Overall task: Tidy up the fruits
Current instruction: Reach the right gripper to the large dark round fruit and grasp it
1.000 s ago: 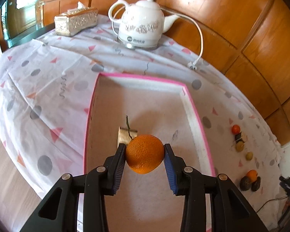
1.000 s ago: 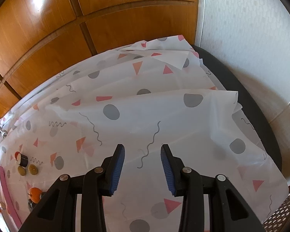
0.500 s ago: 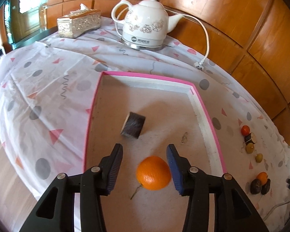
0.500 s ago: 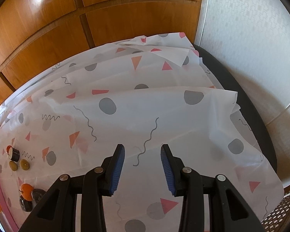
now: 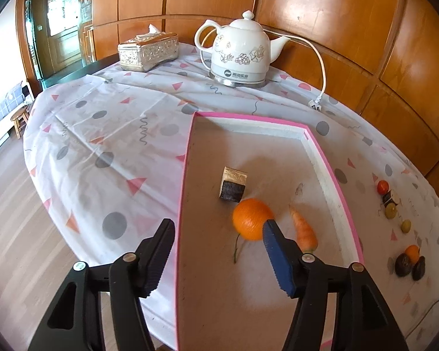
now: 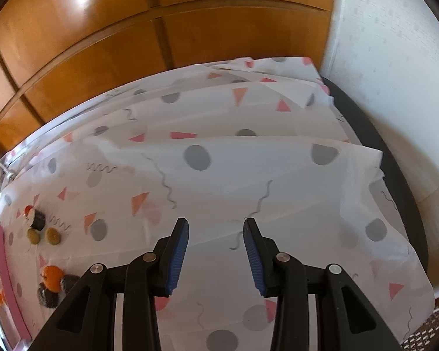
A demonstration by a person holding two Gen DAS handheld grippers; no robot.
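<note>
An orange (image 5: 250, 218) with a thin stem lies in the pink-rimmed tray (image 5: 327, 158), next to a small carrot (image 5: 304, 231) and a dark roll with a gold top (image 5: 233, 183). My left gripper (image 5: 218, 225) hovers over the tray's near left part with its jaws opening. The orange sits just ahead of its right fingertip (image 5: 273, 234), with no pad pressing on it. More small fruits (image 6: 51, 275) lie on the patterned cloth at the far left of the right wrist view. My right gripper (image 6: 216, 222) stands open above bare cloth with nothing between its fingers.
A white kettle (image 5: 240, 55) with a cord and plug (image 5: 316, 102) and a silver tissue box (image 5: 147, 51) stand at the table's back. Small fruits and dark pieces (image 5: 406, 260) lie on the cloth right of the tray. A wooden wall runs behind; floor lies to the left.
The left gripper let go of the orange, opened wider and drew back. The orange now lies in the tray and the carrot has come into view. The right gripper barely moved.
</note>
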